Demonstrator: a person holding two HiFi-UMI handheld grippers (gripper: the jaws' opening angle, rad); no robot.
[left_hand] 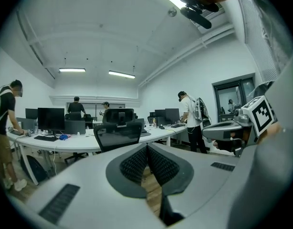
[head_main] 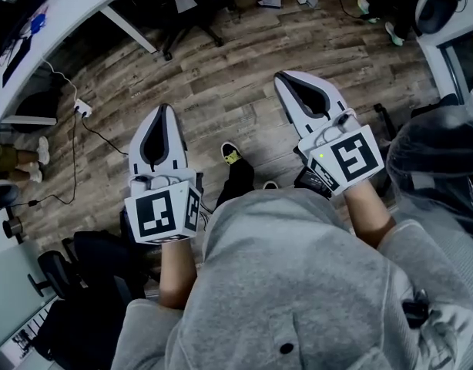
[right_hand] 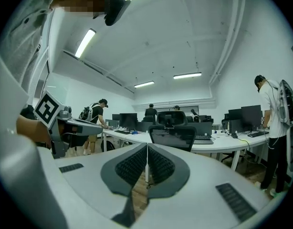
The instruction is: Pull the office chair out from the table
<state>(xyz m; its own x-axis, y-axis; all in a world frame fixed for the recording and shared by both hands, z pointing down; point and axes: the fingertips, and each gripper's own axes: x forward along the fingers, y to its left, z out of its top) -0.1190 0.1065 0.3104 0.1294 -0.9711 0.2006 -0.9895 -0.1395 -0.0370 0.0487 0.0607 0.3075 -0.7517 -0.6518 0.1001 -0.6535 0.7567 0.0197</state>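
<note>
A black office chair [left_hand: 119, 132] with a mesh back stands tucked against a long white table [left_hand: 79, 142], some way ahead of both grippers. The right gripper view shows the same chair [right_hand: 174, 135] at the table [right_hand: 223, 143]. In the head view the chair's dark base [head_main: 192, 21] lies at the top, beyond the grippers. My left gripper [head_main: 166, 109] and right gripper [head_main: 281, 76] hang side by side over the wooden floor, both pointing toward the chair. The left gripper [left_hand: 147, 147] and the right gripper [right_hand: 147, 147] are each shut with nothing between the pads.
Monitors and keyboards sit on the table. People stand at the desks: one at the left [left_hand: 5, 123], one at the right [left_hand: 189, 118]. A power strip [head_main: 82, 108] with cables lies on the floor to the left. Another dark chair [head_main: 82, 284] stands at my lower left.
</note>
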